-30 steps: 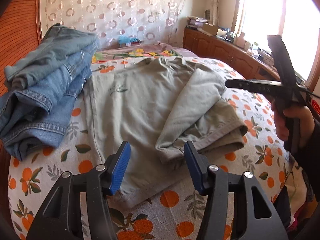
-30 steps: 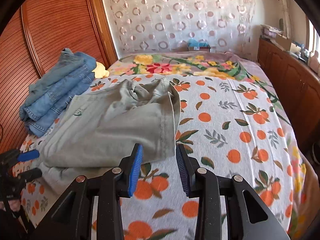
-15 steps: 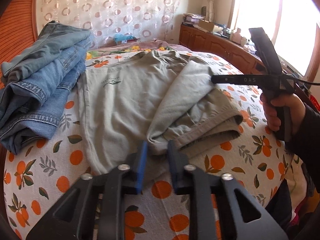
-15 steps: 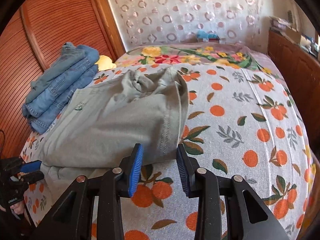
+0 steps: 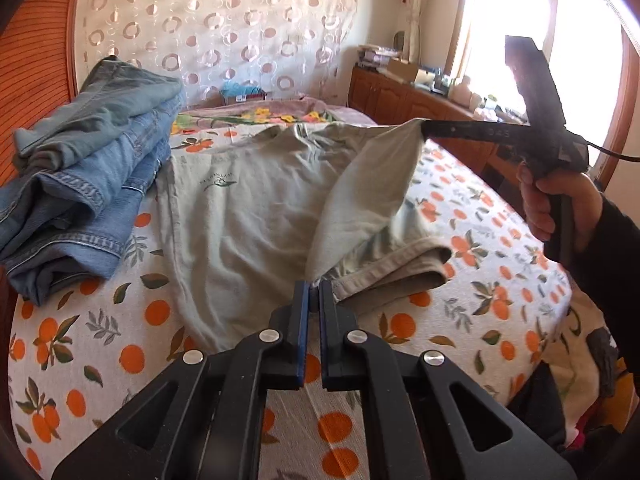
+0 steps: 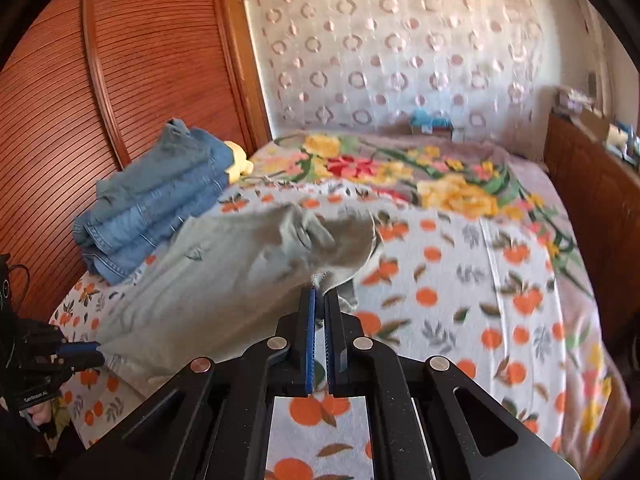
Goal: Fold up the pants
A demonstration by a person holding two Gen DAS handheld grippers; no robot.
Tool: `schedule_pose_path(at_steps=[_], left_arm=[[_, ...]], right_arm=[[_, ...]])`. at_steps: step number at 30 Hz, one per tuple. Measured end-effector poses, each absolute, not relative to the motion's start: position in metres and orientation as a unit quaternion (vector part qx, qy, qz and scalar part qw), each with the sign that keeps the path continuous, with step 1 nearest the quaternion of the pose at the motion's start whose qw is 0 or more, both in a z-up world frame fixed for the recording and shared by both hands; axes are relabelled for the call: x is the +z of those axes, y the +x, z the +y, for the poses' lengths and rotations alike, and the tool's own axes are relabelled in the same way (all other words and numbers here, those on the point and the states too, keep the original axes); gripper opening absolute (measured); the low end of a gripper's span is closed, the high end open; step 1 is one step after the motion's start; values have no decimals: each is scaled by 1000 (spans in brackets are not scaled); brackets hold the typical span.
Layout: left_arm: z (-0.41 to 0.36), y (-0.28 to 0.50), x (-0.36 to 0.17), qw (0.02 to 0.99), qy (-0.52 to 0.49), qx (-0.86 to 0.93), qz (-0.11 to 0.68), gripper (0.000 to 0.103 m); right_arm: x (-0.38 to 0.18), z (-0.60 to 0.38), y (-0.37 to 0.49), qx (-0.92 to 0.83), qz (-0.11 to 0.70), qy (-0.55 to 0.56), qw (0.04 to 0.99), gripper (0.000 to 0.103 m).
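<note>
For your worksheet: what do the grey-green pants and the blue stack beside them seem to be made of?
Grey-green pants: probably matte woven cotton twill; soft creases, stitched hems.
Blue stack: looks like denim; faded blue weave, pale contrast stitching, thick seams.

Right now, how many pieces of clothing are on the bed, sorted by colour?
Grey-green pants, held by both grippers: 1
Blue jeans stack: number of pairs cannot be told from the folds
Total: 1 pair of pants plus the jeans stack
</note>
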State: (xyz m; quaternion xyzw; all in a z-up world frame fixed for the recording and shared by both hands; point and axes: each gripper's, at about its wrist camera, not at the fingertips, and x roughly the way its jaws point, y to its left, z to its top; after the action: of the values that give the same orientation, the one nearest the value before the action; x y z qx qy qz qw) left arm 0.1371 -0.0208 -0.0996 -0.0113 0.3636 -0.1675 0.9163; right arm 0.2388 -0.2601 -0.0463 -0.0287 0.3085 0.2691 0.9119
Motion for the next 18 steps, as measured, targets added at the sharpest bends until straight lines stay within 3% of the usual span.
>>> schedule_pose_path(at_steps=[18], left_arm=[[29,126,-101,922,-61,-134,359,5]], right_arm=[[-16,-125,303,378,263,-79,884,4]])
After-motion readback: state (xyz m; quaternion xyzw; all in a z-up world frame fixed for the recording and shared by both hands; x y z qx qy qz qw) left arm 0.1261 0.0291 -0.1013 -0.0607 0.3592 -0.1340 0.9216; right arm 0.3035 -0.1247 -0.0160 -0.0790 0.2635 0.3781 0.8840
